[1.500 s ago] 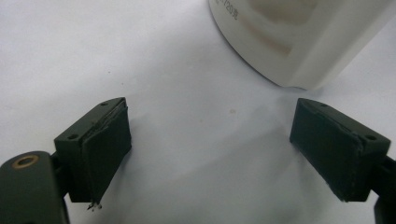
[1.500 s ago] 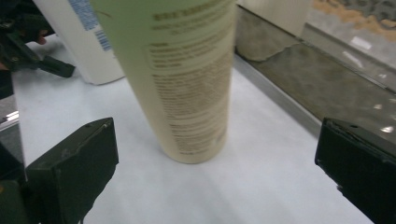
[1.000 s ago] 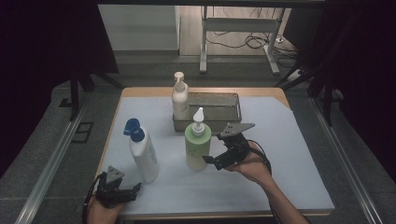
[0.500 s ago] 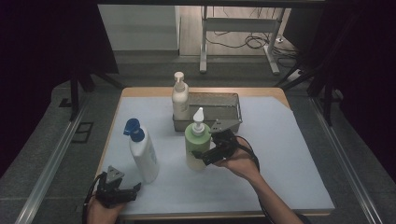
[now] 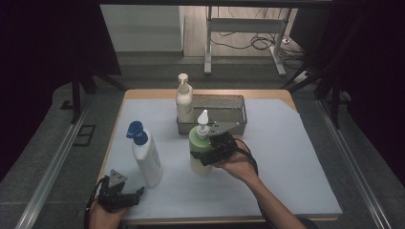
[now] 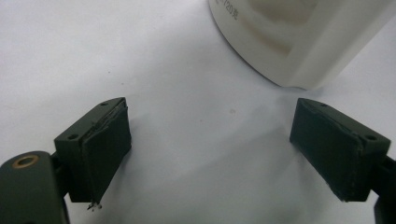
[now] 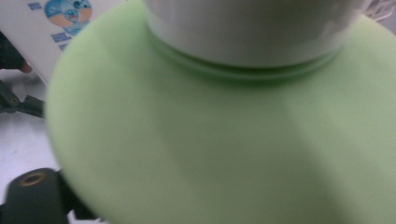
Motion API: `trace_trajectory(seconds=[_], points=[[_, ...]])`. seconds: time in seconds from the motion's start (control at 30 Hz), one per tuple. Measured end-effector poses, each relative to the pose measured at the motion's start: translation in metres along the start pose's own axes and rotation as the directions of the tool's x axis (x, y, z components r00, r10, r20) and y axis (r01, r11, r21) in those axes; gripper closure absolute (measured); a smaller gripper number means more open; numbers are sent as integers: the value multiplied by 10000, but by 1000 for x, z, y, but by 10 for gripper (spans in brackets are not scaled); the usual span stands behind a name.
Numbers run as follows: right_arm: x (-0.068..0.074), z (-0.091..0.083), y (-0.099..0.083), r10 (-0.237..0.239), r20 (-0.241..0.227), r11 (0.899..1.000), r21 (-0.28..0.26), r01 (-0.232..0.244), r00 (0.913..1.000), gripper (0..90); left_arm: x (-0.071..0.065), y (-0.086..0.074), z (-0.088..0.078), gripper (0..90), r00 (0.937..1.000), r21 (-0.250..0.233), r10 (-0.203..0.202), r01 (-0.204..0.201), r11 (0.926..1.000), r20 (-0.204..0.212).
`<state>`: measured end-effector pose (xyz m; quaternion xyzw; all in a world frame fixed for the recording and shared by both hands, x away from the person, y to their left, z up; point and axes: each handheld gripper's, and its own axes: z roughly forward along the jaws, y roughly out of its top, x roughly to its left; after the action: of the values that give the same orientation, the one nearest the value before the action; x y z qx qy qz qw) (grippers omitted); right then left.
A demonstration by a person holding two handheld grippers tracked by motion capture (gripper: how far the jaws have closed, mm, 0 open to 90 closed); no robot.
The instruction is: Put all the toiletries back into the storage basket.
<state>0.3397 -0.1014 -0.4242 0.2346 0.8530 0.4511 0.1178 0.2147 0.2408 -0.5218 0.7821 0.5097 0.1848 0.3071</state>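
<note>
Straddling green bottle (image 5: 200, 151): right tongs (image 5: 206, 155)

My right forearm reaches in from the lower right, wrist angled toward the middle, and my right hand-held gripper (image 5: 206, 151) sits level, pointing left. Its jaws have just been closing around a green bottle between them. My left hand-held gripper (image 5: 125, 196) rests low at the near left edge, jaws wide apart, nothing between them.
</note>
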Motion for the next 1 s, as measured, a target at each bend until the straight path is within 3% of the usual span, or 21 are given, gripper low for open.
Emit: trace_trajectory(seconds=[0.3,0.5,1.0], points=[[5,-3,4,-238,185,9990,390,231,9995,121,0,0,0,121,10000,0,-5,5,10000,1],[5,-6,4,-100,119,9986,524,94,9999,122,0,0,0,121,10000,1,-5,5,10000,4],[-13,-27,21,395,402,9988,281,-407,9984,122,0,0,0,121,10000,1,-21,21,10000,12]])
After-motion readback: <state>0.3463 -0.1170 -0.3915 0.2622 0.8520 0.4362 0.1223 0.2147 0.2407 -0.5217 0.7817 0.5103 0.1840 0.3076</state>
